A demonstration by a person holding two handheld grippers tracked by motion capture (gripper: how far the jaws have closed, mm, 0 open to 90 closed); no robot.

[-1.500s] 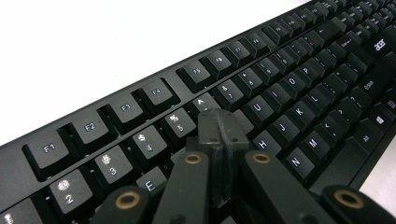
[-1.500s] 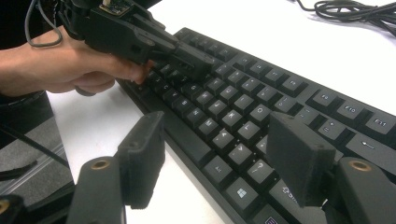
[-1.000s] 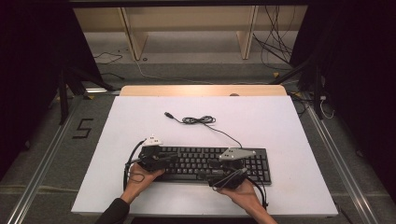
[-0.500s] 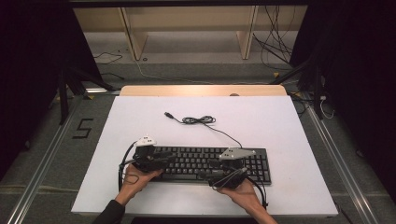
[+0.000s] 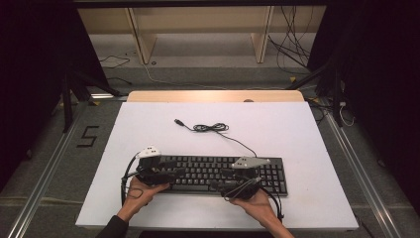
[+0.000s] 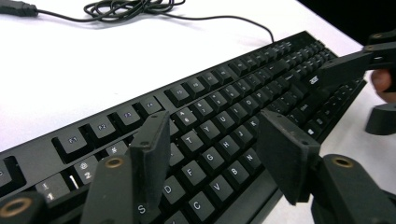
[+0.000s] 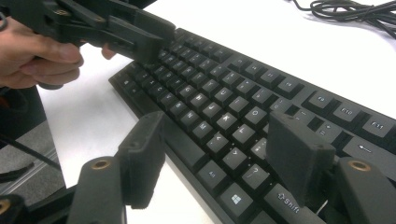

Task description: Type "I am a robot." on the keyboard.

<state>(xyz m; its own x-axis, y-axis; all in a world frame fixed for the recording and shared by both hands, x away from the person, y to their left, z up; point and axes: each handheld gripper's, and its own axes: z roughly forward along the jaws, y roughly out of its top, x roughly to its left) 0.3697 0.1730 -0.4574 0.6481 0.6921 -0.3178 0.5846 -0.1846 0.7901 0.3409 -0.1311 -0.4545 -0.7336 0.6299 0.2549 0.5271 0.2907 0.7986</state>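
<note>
- We are holding the left tongs [image 5: 171, 171] low over the left end of the black keyboard [image 5: 218, 171], jaws spread apart and gripping nothing; in the left gripper view [image 6: 212, 154] the letter keys are showing through the gap between the jaws.
- We are holding the right tongs [image 5: 229, 179] over the keyboard's front edge right of its middle, also released with jaws wide; in the right gripper view [image 7: 212, 156] one jaw is hanging out past the front edge above the tabletop and the other above the bottom key rows.
- Both tongs are pointing inward toward each other, with the keyboard directly beneath and between them; whether any jaw is touching the keys we cannot tell.
- The keyboard is lying flat on the white tabletop [image 5: 297, 134] near its front edge, its long axis running left to right across us, so each hand is covering one portion: the left hand [image 5: 141, 191] nearer the left end, the right hand [image 5: 252, 201] nearer the middle, with the number pad end lying beyond it.
- We are judging that any lift or slide turns on the jaws closing across the keyboard's short depth, front edge to back edge.
- Its cable [image 5: 213, 128] is trailing from the back edge to a loose coil farther back, ending in a free plug.
</note>
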